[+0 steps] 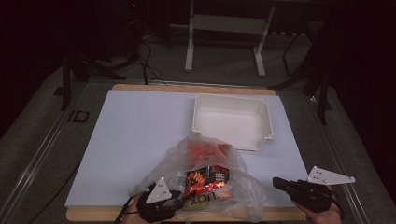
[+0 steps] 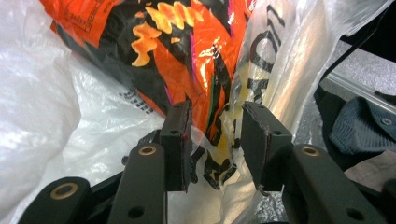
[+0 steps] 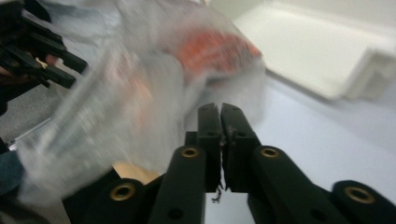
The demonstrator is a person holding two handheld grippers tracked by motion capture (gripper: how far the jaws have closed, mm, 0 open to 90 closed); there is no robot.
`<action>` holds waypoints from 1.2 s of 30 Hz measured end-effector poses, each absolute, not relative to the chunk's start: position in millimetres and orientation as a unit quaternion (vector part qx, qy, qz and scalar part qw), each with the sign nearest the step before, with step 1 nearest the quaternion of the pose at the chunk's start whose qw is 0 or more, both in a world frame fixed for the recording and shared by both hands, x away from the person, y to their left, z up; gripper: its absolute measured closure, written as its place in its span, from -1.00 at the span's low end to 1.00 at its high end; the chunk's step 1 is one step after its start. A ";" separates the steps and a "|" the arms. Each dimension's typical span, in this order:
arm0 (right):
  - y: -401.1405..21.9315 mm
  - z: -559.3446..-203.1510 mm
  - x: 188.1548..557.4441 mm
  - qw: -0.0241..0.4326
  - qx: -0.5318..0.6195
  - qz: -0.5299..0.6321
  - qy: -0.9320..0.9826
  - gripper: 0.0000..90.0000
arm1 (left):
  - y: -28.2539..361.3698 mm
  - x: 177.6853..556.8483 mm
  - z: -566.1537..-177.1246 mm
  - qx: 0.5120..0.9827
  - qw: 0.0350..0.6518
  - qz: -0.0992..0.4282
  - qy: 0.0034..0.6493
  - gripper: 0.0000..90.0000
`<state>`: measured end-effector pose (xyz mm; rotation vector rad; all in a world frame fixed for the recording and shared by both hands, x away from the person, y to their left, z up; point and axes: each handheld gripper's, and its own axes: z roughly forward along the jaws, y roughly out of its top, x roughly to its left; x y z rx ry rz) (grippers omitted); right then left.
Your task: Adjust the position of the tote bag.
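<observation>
A clear plastic bag [image 1: 201, 163] lies at the front middle of the table, holding orange and black snack packets [image 1: 208, 179]. My left gripper [image 1: 180, 201] is at the bag's near left corner. In the left gripper view it [image 2: 215, 109] stands open, with a fold of the bag [image 2: 280, 60] and the edge of a packet [image 2: 187, 51] between its jaws. My right gripper [image 1: 275, 182] sits off the bag's right side, apart from it. Its jaws are pressed together with nothing in them [image 3: 220, 106], and the blurred bag [image 3: 140, 84] lies just beyond.
A white tray [image 1: 232, 97] stands at the back right of the pale mat [image 1: 140, 126], also seen in the right gripper view [image 3: 327, 56]. The mat's left half is bare. The table's wooden front edge [image 1: 280, 214] is close to both grippers.
</observation>
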<state>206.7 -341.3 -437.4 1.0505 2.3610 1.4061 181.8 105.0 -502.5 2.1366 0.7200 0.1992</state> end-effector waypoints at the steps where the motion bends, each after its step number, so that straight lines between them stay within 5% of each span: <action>1: -338.1 -434.7 206.6 0.103 0.350 0.479 0.799 0.99 | 104.6 181.6 -501.8 0.854 0.427 0.081 0.288 0.40; 18: -254.2 -419.5 208.6 0.068 0.253 0.507 0.821 1.00 | 102.1 181.5 -492.6 0.854 0.426 0.099 0.281 0.40; 27: -217.7 -448.9 220.4 0.078 0.259 0.444 0.854 0.98 | 101.4 183.8 -491.5 0.853 0.426 0.104 0.282 0.39; 35: -209.7 -474.7 237.2 0.079 0.310 0.406 0.856 0.36 | 102.5 188.7 -498.2 0.857 0.411 0.101 0.293 0.35; 36: -209.8 -477.4 237.1 0.060 0.313 0.404 0.857 0.15 | 102.6 189.7 -500.1 0.858 0.409 0.098 0.297 0.33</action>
